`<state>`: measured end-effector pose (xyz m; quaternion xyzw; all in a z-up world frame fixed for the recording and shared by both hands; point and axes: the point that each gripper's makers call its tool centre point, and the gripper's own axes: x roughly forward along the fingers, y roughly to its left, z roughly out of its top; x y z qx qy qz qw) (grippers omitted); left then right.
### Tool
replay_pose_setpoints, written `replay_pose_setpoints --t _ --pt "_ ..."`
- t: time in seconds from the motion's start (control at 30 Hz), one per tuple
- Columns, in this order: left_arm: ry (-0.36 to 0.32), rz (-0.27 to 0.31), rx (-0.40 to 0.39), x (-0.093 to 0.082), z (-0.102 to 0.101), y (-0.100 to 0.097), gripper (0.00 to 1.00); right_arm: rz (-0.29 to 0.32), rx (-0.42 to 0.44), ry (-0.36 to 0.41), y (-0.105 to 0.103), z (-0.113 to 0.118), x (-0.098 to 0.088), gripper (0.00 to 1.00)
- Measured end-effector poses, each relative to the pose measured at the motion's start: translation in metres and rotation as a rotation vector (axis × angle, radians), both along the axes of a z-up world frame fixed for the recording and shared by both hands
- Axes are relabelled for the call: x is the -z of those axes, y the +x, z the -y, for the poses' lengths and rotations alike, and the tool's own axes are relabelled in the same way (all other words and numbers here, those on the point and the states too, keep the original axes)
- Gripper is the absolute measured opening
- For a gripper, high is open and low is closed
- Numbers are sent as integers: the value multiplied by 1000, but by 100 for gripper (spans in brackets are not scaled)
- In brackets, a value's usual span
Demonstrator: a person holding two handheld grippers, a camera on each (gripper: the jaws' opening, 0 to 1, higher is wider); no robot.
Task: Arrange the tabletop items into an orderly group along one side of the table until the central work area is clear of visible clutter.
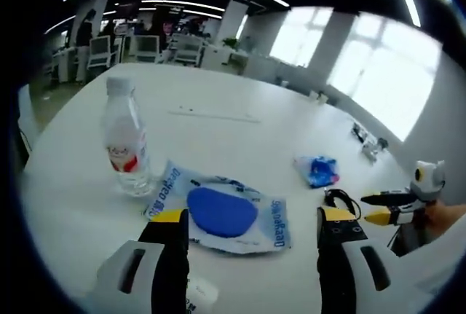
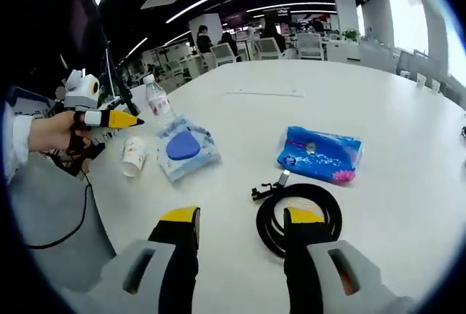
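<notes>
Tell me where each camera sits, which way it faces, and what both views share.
Left gripper view: rides the left hand-held gripper, looking across the white table at the water bottle and wipes pack; its open jaws rise from below.
Right gripper view: rides the right hand-held gripper, facing the coiled cable and blue tissue pack; a hand shows.
Shared: bottle, wipes pack, tissue pack.

The right hand-held gripper [image 2: 242,225] hangs open above the white tabletop [image 2: 408,146], one jaw over a coiled black cable [image 2: 271,221]. Beyond lie a blue tissue pack [image 2: 319,154], wipes packet [image 2: 186,150], paper cup [image 2: 133,156] and water bottle [image 2: 156,99].
</notes>
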<state>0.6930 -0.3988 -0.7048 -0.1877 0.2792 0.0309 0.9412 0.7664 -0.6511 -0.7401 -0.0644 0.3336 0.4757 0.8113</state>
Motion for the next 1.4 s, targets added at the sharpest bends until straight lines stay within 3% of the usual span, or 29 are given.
replay_pose_setpoints --t 0.13,0.2,0.3,0.7,0.77,0.87,1.07,1.4 --pt "3 3 -9 6 -17 0 66 -4 -2 0 -1 -4 -1 43" --pt "-3 0 -18 7 -14 -2 66 -9 -7 1 -2 -8 -1 43" --pt "-13 2 -28 10 -25 -2 66 -9 -16 -5 -3 -15 -1 43" --pt "-16 -31 -55 31 -69 5 63 -65 -24 22 -12 -59 6 41" --pt "-15 -42 -56 36 -72 6 61 -82 -25 20 -15 -66 8 41" --pt "-29 -56 -74 46 -76 8 60 -167 0 69 -23 -84 9 42" --pt "-53 -65 -91 57 -79 12 58 -167 -34 55 -32 -103 13 42" --pt "-70 -81 -81 68 -79 12 55 -248 30 75 -32 -112 25 42"
